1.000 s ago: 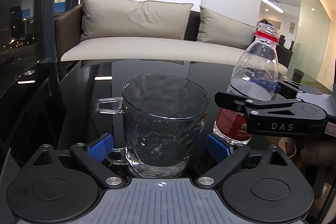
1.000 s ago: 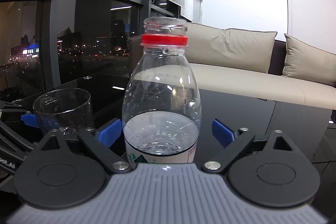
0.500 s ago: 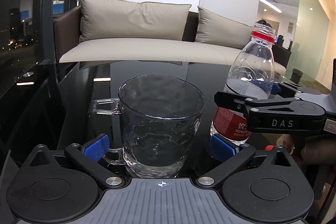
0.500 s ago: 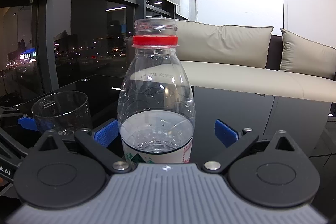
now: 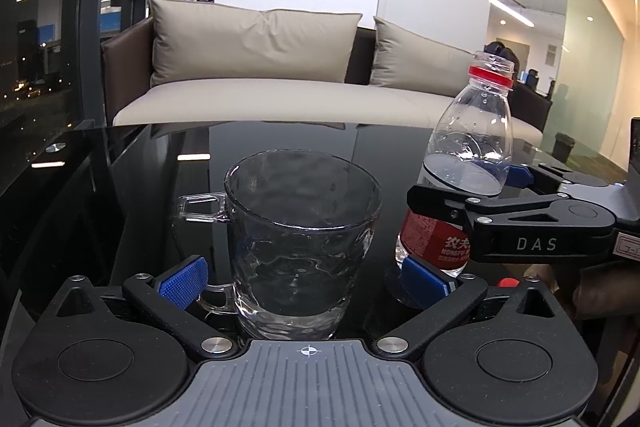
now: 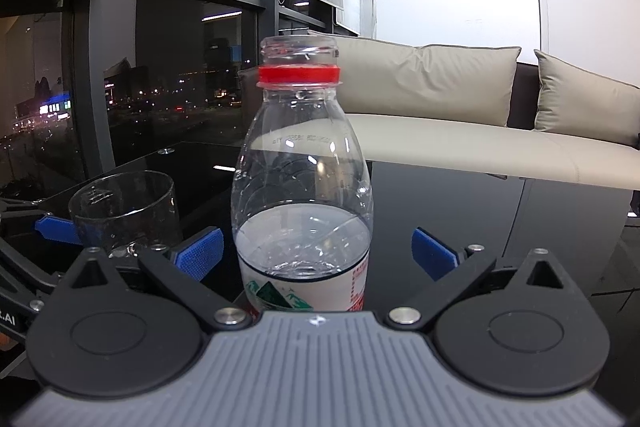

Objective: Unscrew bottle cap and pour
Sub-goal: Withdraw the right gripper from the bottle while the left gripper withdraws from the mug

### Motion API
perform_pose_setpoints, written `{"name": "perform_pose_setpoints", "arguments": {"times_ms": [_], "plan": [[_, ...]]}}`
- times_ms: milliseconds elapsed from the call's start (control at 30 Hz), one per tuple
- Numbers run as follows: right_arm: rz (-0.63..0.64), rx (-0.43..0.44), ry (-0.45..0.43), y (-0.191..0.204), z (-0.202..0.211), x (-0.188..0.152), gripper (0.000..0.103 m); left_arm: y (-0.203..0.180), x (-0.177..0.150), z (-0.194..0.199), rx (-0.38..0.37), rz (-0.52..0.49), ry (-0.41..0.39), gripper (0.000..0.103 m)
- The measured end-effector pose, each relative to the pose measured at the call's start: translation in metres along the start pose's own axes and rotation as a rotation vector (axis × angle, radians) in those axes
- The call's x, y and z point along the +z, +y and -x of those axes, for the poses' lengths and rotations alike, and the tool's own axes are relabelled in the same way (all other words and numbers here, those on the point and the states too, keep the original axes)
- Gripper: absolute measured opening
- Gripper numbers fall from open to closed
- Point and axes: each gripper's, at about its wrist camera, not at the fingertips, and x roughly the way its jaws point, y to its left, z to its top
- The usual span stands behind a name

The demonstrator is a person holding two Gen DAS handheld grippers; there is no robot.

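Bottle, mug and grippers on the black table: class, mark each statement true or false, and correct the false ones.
1. The bottle has its cap screwed on. False: the mouth is open; only the red ring sits on the neck.
2. The bottle is partly filled with water. True.
3. The glass mug lies on its side. False: it stands upright on the table.
4. The right gripper squeezes the bottle. False: its jaws stand wide and have just been opening; the bottle stands between the pads, untouched.
5. The left gripper has the mug between open jaws. True; they too have just been opening.
6. A sofa with cushions stands behind the table. True.
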Motion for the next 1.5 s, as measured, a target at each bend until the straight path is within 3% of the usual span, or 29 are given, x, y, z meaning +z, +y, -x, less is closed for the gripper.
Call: {"name": "perform_pose_setpoints", "arguments": {"times_ms": [1500], "plan": [[-0.053, -0.065, 0.004, 0.012, 0.044, -0.009, 0.103, -0.009, -0.006, 0.025, 0.057, -0.019, -0.027, 0.102]]}}
